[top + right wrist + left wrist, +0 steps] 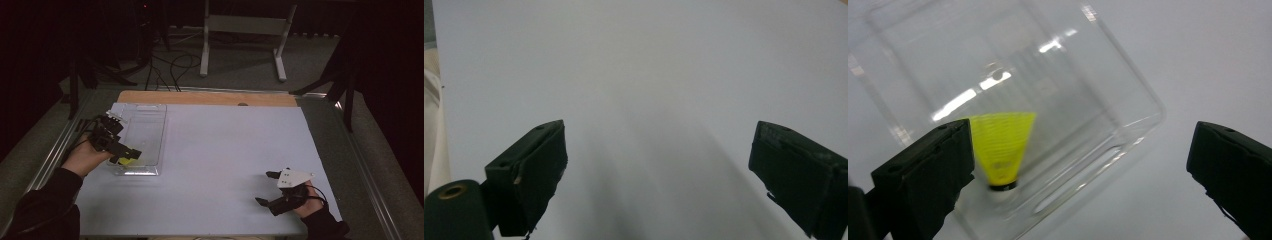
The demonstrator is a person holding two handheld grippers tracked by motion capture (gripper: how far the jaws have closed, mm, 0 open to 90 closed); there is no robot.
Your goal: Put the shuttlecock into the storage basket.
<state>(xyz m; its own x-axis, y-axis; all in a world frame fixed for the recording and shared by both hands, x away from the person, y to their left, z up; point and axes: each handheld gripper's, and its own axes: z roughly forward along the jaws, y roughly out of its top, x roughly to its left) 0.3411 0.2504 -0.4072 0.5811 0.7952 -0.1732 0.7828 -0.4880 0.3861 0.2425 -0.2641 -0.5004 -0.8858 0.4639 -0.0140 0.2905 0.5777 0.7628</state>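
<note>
Sitting on: pale sheet [225, 165] covering the table, bare wooden strip [207, 98] along the far edge.
Container: clear plastic bin [150, 131], rectangular, open top, at the left side of the sheet.
Contents: one yellow shuttlecock [1000, 150], mesh skirt flaring upward in the left gripper view, dark band and white cork base low; it lies inside the bin near its near-left corner [126, 161].
Left gripper [131, 155]: held over the bin's near end, pointing down into it; jaws spread wide, holding nothing. In the left gripper view the shuttlecock shows just beside one jaw; can't tell whether they touch.
Right gripper [267, 188]: low over bare sheet at the near right, well apart from the bin; grey three-cornered plate [295, 178] on top. Jaws wide apart, nothing between them.
Beyond table: grey floor, cables [172, 67], white frame legs [243, 37].
</note>
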